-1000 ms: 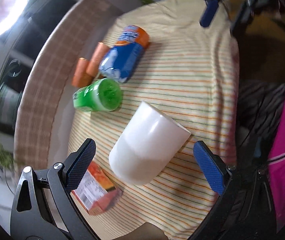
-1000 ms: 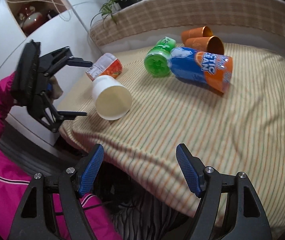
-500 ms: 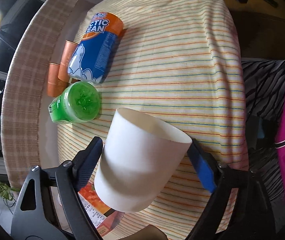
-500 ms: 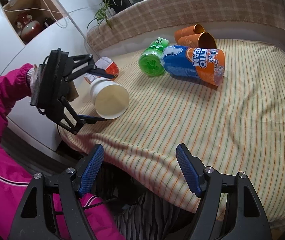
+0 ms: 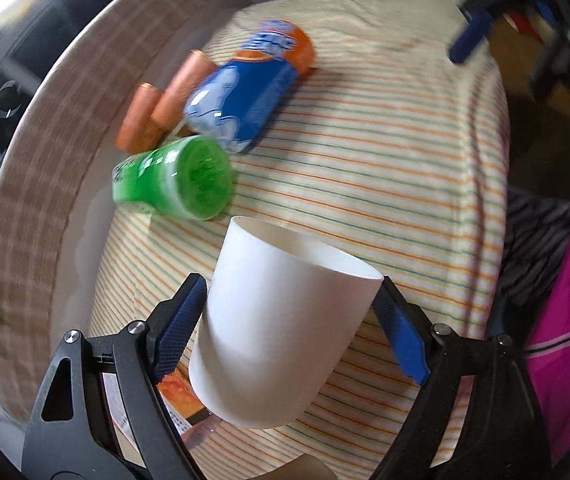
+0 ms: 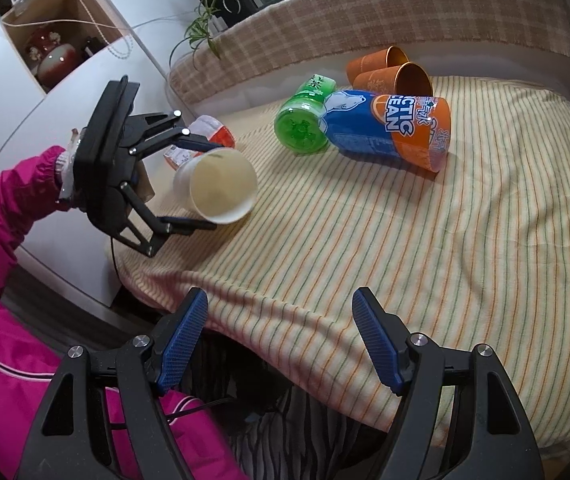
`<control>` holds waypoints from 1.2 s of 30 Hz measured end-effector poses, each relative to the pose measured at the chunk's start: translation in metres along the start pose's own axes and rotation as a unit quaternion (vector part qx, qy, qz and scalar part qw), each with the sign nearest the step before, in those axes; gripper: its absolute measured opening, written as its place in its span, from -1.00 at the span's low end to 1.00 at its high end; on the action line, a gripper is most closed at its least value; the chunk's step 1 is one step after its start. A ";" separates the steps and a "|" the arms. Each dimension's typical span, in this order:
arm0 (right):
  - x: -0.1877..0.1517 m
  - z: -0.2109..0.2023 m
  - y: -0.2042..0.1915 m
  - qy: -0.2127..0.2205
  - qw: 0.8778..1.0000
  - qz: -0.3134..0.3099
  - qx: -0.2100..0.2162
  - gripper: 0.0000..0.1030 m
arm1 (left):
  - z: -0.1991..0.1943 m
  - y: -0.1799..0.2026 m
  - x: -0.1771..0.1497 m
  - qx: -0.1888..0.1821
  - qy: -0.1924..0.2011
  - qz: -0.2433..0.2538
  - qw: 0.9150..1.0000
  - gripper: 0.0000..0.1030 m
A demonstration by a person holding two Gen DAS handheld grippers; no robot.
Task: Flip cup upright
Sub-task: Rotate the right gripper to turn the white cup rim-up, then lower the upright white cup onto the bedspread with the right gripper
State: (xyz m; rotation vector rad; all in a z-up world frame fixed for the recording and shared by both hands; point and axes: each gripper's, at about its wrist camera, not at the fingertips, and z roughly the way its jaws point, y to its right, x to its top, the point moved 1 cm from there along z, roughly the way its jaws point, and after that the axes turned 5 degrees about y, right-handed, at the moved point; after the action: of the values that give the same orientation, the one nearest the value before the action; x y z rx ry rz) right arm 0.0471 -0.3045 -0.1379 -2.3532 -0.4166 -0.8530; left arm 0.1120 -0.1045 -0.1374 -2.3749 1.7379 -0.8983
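The white cup [image 5: 285,320] is clamped between the blue pads of the left tongs [image 5: 291,322], one pad pressed against each side of its wall. It is held tilted, with its open mouth turned up and away from the tongs, and it is seen lifted off the striped cloth [image 5: 385,168] at the near left part of the surface. In the right wrist view the same cup [image 6: 217,186] is shown with its pale inside facing the camera, gripped by the left tongs [image 6: 205,184] near the left edge of the cloth [image 6: 405,240].

Just beyond the cup, a green bottle [image 5: 173,176] lies on its side. Farther off, a blue and orange canister [image 5: 249,92] lies on its side, touching the bottle in the right wrist view. Two orange cups [image 5: 165,102] lie on their sides beside the canister, at the far edge of the cloth. An orange-labelled packet [image 6: 201,142] is seen just behind the held cup, partly hidden by it.

The right tongs [image 6: 279,338] are held apart with nothing between the pads, at the near edge of the surface, well apart from the cup. A pink sleeve [image 6: 9,196] is visible behind the left tongs.
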 end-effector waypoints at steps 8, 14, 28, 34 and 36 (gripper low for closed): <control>0.004 0.003 -0.008 -0.001 1.000 -0.006 0.000 0.45 | -0.011 -0.015 -0.010 0.009 0.037 -0.086 0.996 0.66; 0.007 0.004 -0.013 0.002 1.000 -0.009 0.002 0.45 | -0.025 -0.026 -0.018 0.016 0.071 -0.162 0.984 0.63; 0.015 0.005 -0.024 0.016 1.000 -0.016 0.005 0.45 | -0.045 -0.035 -0.019 0.035 0.177 -0.297 0.938 0.55; 0.016 -0.001 -0.023 0.028 1.000 -0.011 -0.004 0.45 | -0.047 -0.036 -0.024 0.048 0.198 -0.342 0.918 0.55; 0.016 -0.002 -0.023 0.031 0.999 -0.008 -0.010 0.45 | -0.048 -0.033 -0.026 0.051 0.205 -0.355 0.911 0.55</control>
State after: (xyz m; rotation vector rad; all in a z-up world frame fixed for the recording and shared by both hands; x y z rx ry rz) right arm 0.0476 -0.2862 -0.1162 -2.3365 -0.4036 -0.9399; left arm 0.1121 -0.0559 -0.0956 -2.9306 0.8096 -1.6169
